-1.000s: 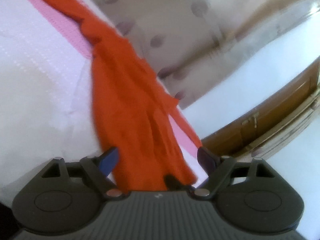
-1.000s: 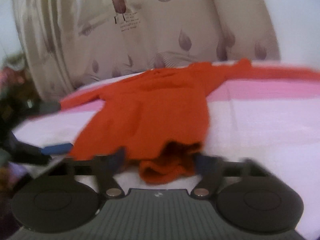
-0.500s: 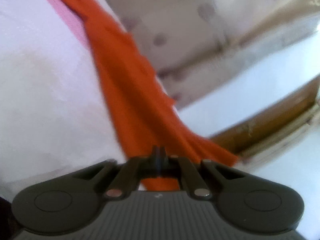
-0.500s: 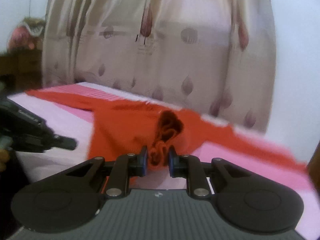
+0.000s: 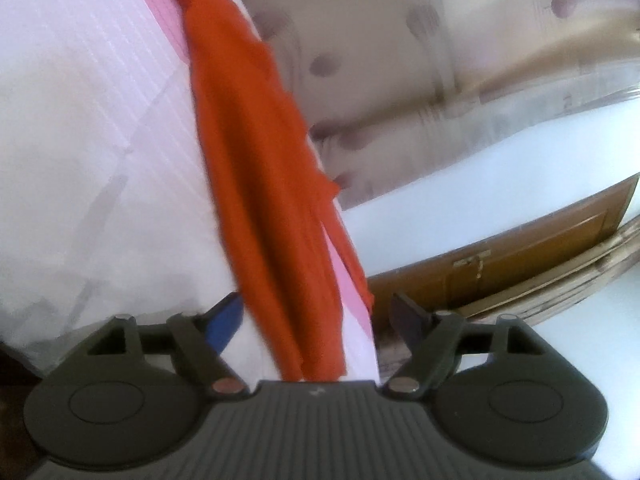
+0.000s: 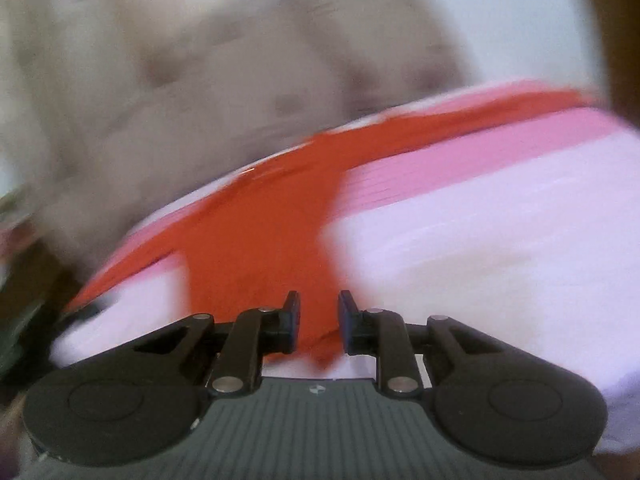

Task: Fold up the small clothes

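Just one orange garment (image 5: 264, 184) on the bed (image 5: 80, 160): left tongs (image 5: 318, 316) spread, right tongs (image 6: 319, 322) slightly parted.

A home bedroom: bed sheet (image 5: 80, 160) (pink-striped), leaf-print curtain (image 5: 400, 60), wooden door (image 5: 540, 248).

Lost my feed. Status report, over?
Left gripper open, right gripper open, fingers astride cloth. Orange long-sleeved garment spread on pink-and-white bedsheet. Nothing in the way.

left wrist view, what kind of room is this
Most likely a bedroom. The orange garment lies on a pink and white striped bedsheet, a beige leaf-patterned curtain hangs behind it, and a brown wooden door stands beyond.
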`<state>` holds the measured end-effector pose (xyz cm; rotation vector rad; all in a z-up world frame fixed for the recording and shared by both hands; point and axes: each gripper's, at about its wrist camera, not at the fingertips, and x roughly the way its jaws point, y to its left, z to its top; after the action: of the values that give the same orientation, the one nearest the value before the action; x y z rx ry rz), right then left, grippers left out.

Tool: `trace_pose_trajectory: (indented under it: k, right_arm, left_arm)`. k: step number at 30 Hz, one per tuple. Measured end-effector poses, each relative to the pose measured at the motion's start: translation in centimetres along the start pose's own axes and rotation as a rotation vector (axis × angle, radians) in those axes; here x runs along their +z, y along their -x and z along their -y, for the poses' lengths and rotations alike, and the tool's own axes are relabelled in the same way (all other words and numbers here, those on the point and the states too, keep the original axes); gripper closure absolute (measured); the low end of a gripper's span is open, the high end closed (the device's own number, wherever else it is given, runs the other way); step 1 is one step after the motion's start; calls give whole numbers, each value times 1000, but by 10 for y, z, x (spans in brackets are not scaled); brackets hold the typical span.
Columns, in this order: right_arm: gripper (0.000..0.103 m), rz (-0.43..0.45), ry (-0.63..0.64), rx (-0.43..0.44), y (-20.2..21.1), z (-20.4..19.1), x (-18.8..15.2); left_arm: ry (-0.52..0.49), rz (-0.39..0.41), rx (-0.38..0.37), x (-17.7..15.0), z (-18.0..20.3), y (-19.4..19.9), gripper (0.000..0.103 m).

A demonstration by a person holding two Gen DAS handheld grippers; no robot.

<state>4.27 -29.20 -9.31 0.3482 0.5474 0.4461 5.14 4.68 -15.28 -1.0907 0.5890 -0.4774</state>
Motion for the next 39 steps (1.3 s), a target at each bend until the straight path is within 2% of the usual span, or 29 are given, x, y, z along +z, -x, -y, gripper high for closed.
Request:
trace_pose_trajectory:
  k: [2, 5, 8, 11, 12, 13, 14, 16, 18, 20, 21, 24, 25, 26, 28, 29, 30, 32, 34, 37, 39]
  right_arm:
    - [71, -35, 217, 36, -9, -43, -21]
    - [70, -45, 468, 44, -40, -85, -41]
    - [71, -76, 626, 39, -75, -107, -47]
    - [70, -134, 721, -39, -110, -108, -49]
    - [71, -133, 709, -38, -113, -107, -45]
    - [86, -158, 672, -28, -115, -109, -38]
    - [91, -176, 627, -23, -114, -108, -34]
    - [92, -209, 498, 38, -112, -105, -26]
    - [92, -263, 313, 164, -109, -105, -24]
    - [94, -302, 196, 301, -105, -121, -32]
    - [100, -318, 162, 367, -101, -130, -39]
    - [100, -359, 143, 520, -96, -161, -63]
    - [96, -354, 177, 521, -95, -166, -66]
    - [89, -326, 219, 493, -90, -166, -68]
    - [78, -247, 169, 505, -68, -144, -56]
    - [68, -185, 134, 495, -50, -126, -47]
    - [54, -124, 125, 443, -40, -112, -37]
    - [50, -11, 148, 243, -10, -73, -23]
    - [50, 9, 168, 62, 5, -35, -14]
    - [50, -26, 245, -67, -1, -14, -15]
    - [50, -57, 276, -82, -17, -13, -22]
  left_arm:
    - [-19, 14, 5, 1, 2, 4, 23]
    - [-34, 23, 20, 4, 6, 14, 22]
    - [-26, 43, 31, 3, 6, 25, 22]
    - [-19, 76, 49, 6, 3, 37, 19]
    - [-12, 90, 53, 6, 1, 42, 19]
    - [-6, 102, 54, 8, -1, 46, 19]
    - [-4, 114, 56, 9, -2, 52, 19]
    - [-15, 135, 60, 15, -2, 61, 19]
    - [-42, 153, 77, 20, -1, 72, 19]
    - [-53, 178, 89, 23, -1, 84, 19]
    - [-51, 186, 88, 24, -2, 89, 19]
    - [-62, 182, 114, 25, -3, 95, 18]
    - [-70, 176, 133, 25, -2, 92, 18]
    - [-71, 165, 145, 24, -2, 92, 18]
    - [-55, 116, 120, 22, -1, 85, 18]
    - [-48, 81, 99, 20, 0, 80, 18]
    - [-51, 48, 82, 17, 2, 73, 18]
    - [-64, -5, 85, 12, 8, 55, 18]
    - [-41, -54, 83, 7, 9, 38, 18]
    - [-14, -130, 122, 2, 9, 12, 18]
    - [24, -139, 108, -2, 5, -1, 18]
